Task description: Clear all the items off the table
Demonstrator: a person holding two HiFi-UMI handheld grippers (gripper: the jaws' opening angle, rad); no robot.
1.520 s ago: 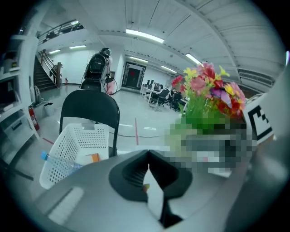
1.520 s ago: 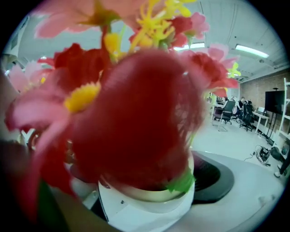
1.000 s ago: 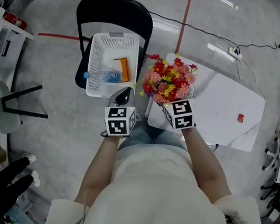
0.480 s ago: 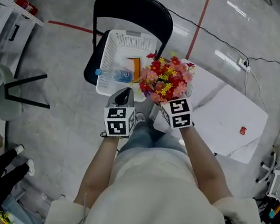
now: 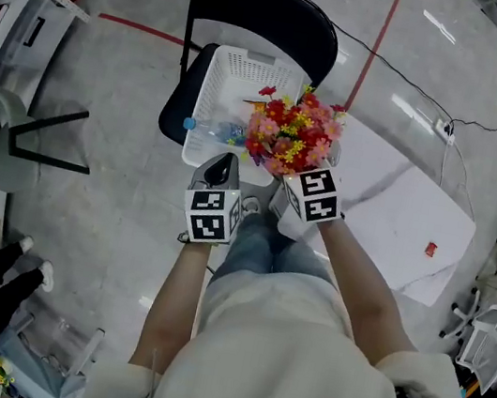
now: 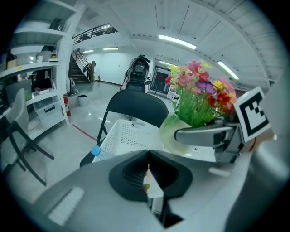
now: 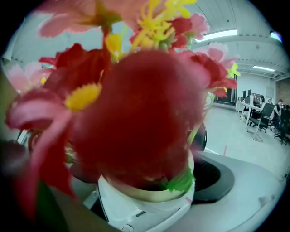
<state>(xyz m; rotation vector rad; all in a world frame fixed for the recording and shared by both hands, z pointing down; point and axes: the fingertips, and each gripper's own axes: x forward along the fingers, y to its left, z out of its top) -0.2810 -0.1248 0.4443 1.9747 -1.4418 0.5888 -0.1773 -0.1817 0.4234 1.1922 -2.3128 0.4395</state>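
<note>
Farther over the basket [image 5: 223, 84], flowers [image 5: 290, 134] in right gripper [image 5: 294, 180]

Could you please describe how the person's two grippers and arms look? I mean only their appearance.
The left gripper and the right gripper both have smooth grey bodies with a black lining round the jaws. Each carries a white cube with black square markers. No cables show. The person wears a cream top with sleeves that end near the elbows.

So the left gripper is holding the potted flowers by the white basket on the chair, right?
No. The right gripper holds the potted flowers by the white basket on the chair, as the right gripper view shows; the left gripper is shut and empty.
</note>
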